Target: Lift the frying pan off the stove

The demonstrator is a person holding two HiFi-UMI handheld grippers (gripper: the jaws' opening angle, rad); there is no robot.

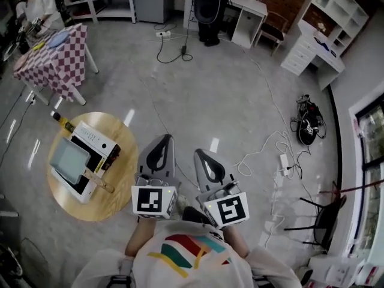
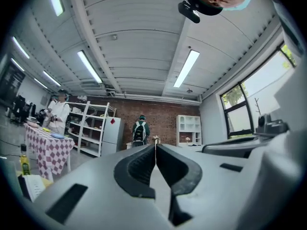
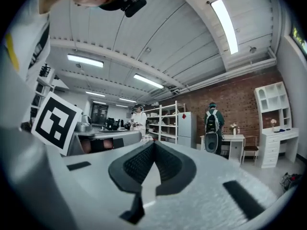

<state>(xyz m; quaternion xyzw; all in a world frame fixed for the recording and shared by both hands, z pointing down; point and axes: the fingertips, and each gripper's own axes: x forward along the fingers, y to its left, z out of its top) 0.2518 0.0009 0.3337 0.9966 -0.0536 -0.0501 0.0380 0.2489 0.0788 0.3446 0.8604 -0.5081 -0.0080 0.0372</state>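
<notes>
In the head view a square grey frying pan (image 1: 70, 159) with a wooden handle (image 1: 99, 180) sits on a white portable stove (image 1: 96, 141) on a round wooden table (image 1: 120, 200) at the left. My left gripper (image 1: 163, 140) and right gripper (image 1: 200, 155) are held close to my body, right of the table and well away from the pan. Both are shut with nothing between the jaws. The left gripper (image 2: 155, 147) and the right gripper (image 3: 154, 145) point out across the room in their own views, and neither view shows the pan.
A bottle (image 1: 62, 122) stands at the round table's far edge. A checkered table (image 1: 54, 56) with a person beside it is at the back left. Cables and a power strip (image 1: 282, 159) lie on the floor to the right, near a black stand (image 1: 324, 218).
</notes>
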